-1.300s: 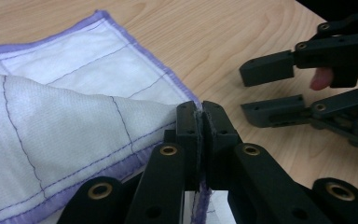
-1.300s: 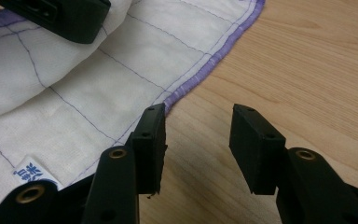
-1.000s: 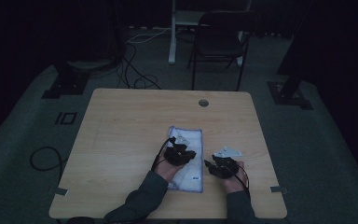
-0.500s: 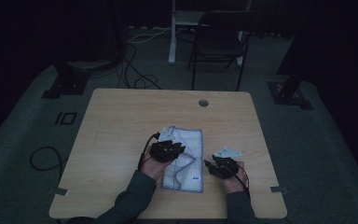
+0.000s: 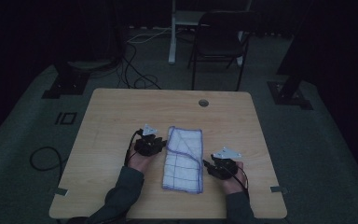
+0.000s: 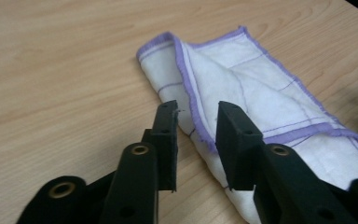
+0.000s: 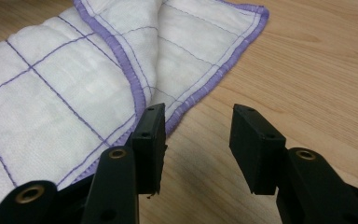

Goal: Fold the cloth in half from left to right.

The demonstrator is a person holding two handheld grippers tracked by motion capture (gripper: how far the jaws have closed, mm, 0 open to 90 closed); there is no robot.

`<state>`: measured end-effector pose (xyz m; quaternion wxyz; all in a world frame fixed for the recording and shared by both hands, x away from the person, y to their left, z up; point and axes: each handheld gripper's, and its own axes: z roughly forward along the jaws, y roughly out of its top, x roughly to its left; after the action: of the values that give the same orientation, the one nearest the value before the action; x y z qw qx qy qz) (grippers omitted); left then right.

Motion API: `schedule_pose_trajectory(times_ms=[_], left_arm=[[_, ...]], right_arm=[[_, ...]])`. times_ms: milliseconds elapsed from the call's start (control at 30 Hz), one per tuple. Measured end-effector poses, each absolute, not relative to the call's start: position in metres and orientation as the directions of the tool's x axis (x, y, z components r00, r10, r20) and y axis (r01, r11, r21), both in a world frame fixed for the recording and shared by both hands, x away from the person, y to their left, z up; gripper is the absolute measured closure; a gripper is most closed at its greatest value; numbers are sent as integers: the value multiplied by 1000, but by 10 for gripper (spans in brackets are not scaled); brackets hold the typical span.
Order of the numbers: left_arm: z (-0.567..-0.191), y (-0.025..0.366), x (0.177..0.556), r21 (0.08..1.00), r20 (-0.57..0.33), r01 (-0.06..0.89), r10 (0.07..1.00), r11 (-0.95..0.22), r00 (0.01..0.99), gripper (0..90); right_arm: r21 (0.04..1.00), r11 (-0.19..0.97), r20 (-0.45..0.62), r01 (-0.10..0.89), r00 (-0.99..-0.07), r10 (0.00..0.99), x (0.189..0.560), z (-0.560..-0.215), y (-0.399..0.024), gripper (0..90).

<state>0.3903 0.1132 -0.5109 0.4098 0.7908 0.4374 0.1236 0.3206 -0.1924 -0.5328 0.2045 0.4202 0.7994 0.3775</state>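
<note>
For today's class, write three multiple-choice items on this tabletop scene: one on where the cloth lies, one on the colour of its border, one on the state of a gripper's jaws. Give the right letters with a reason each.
1. Where does the folded cloth lie on the wooden table?
A. Between the two grippers
B. At the far edge by the round hole
C. Hanging over the left edge

2. What colour is the cloth's stitched border?
A. Red
B. Purple
C. Green

3. How do the jaws of the right gripper stand?
A. Clamped on the cloth
B. Shut with nothing between them
C. Open over bare wood beside the cloth's edge

Answers:
1 A, since the high view shows the cloth with the left gripper on one side and the right gripper on the other.
2 B, as the hem and grid lines read purple in both gripper views.
3 C, because the right gripper view shows a clear gap of tabletop between the jaws.
</note>
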Motion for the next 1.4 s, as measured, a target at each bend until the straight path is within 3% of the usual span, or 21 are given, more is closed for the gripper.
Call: schedule_pose_trajectory(times_ms=[433,700,1400], left_arm=[[-525,91,392,721,-196,617,761,-315,618,620],[-521,83,393,719,-185,614,761,-327,622,858],[-493,42,423,774,-176,542,710,-329,682,870]], right_arm=[[777,368,-12,511,-573,820,320,-533,-190,561],[776,367,-9,513,-573,820,320,-533,-190,560],[777,362,-6,515,-569,823,320,-534,-191,561]])
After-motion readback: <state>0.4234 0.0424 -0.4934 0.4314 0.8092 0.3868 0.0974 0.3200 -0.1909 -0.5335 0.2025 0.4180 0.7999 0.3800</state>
